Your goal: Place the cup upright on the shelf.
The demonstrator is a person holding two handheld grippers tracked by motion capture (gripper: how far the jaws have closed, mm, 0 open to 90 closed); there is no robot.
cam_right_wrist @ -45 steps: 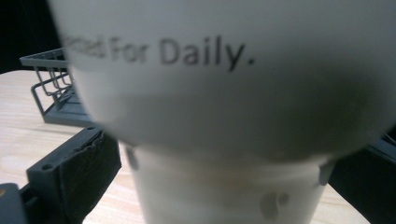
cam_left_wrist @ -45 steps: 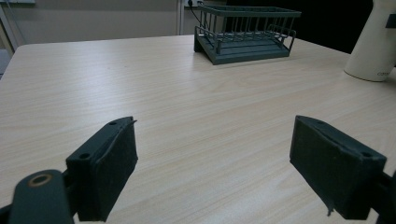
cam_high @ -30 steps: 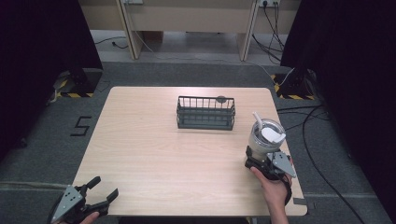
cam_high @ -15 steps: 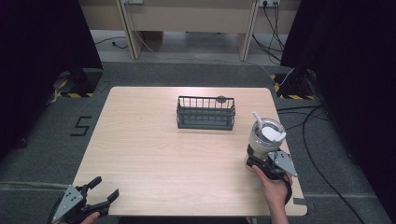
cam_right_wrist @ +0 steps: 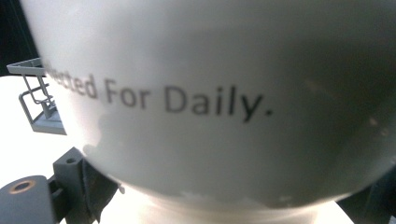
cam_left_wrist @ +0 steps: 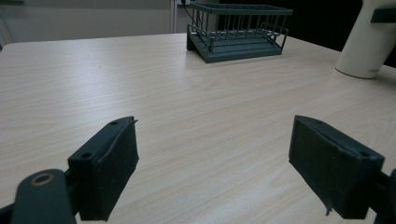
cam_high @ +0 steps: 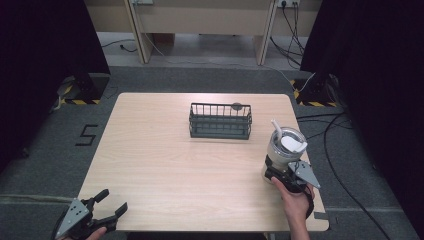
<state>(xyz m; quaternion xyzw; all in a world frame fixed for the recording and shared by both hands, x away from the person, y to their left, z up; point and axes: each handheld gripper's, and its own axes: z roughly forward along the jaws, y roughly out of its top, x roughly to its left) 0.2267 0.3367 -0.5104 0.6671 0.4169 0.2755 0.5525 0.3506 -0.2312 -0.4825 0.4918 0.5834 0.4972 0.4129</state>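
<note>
Up close, the tumbler [cam_right_wrist: 224, 102] hides the right gripper [cam_high: 286, 176] clasping it; the left gripper [cam_left_wrist: 212, 172] gapes empty.

One desk [cam_high: 165, 170] fills the centre of the high view. On it stands one white tumbler [cam_high: 283, 150], at the right of the frame, with one straw [cam_high: 276, 126] rising from its lid. One dark wire basket [cam_high: 220, 121] sits at upper centre. Two hand-held grippers show: one [cam_high: 111, 206] at lower left, one [cam_high: 280, 176] at lower right.
</note>
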